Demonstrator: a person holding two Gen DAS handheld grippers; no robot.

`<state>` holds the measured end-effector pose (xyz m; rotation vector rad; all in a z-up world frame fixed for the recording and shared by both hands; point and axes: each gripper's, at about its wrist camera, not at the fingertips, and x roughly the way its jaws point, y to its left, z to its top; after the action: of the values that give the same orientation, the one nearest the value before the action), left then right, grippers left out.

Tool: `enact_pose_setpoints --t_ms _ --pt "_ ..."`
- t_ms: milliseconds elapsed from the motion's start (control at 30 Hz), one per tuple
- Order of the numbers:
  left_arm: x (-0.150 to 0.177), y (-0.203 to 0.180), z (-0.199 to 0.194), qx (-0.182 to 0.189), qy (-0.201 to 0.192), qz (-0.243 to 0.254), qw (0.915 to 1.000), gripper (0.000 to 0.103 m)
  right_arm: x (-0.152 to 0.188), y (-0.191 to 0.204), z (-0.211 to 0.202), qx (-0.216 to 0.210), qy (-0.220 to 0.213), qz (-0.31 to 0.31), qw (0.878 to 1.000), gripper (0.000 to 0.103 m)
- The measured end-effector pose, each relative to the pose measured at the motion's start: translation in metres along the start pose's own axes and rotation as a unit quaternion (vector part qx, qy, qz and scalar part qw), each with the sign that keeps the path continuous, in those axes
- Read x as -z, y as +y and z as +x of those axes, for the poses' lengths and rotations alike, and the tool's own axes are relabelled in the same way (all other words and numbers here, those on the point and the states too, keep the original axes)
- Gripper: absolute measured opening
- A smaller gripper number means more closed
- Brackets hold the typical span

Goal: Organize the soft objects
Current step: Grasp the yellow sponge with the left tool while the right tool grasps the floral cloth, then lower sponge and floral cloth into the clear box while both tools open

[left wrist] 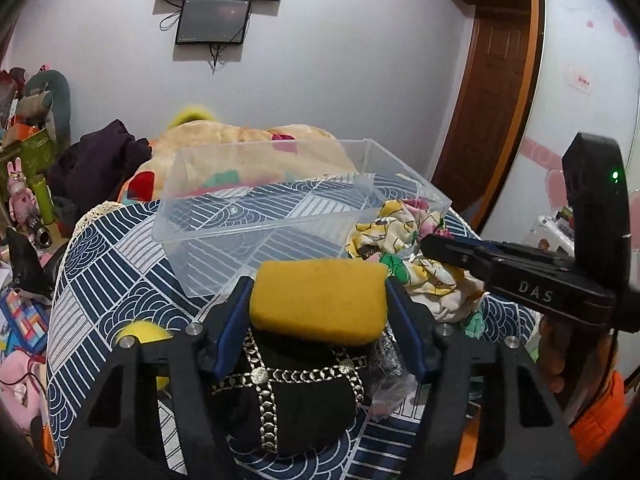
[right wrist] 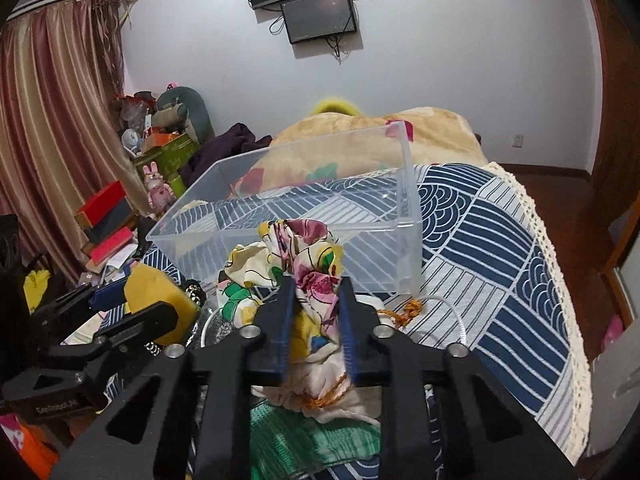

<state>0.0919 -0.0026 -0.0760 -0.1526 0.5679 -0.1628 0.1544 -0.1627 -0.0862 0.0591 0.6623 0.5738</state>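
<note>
My left gripper (left wrist: 318, 300) is shut on a yellow sponge (left wrist: 320, 300) and holds it just in front of a clear plastic bin (left wrist: 280, 216). My right gripper (right wrist: 316, 300) is shut on a floral cloth (right wrist: 308, 264), lifted in front of the same bin (right wrist: 360, 208). In the left wrist view the right gripper (left wrist: 428, 246) comes in from the right with the cloth (left wrist: 396, 236) bunched at its tip. In the right wrist view the left gripper (right wrist: 132, 300) shows at the left with the sponge (right wrist: 160, 300). The bin looks empty.
The bin stands on a blue-and-white patterned cover (right wrist: 500, 240). A black item with a chain trim (left wrist: 288, 392), a green knit piece (right wrist: 312, 440) and a yellow ball (left wrist: 144, 334) lie near me. A beige blanket (left wrist: 248, 140) lies behind the bin. Clutter (right wrist: 120, 216) fills the left.
</note>
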Motion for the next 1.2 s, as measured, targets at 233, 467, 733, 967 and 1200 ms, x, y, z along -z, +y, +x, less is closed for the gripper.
enact_pose_setpoints --t_ms 233,467,733,967,1200 --pt "-0.011 0.002 -0.017 -0.002 -0.026 -0.003 0.9997 0.063 -0.01 0.005 -0.026 -0.001 -0.042 -0.011 0.999 0.013" --pt "-0.039 0.007 -0.034 -0.021 -0.059 0.004 0.998 0.063 -0.032 0.014 -0.049 -0.002 -0.092 -0.031 0.995 0.013" --pt "-0.078 0.03 -0.008 -0.035 -0.039 -0.015 0.9985 0.064 -0.062 0.015 -0.035 0.006 -0.104 -0.037 0.994 0.013" --pt "-0.09 0.046 0.038 -0.053 0.019 -0.017 0.9983 0.064 -0.075 0.013 0.0 0.014 -0.069 -0.034 0.997 0.013" --pt "-0.095 0.047 0.08 -0.056 0.088 0.012 0.9945 0.063 -0.076 0.011 0.042 0.032 0.004 -0.05 0.998 0.013"
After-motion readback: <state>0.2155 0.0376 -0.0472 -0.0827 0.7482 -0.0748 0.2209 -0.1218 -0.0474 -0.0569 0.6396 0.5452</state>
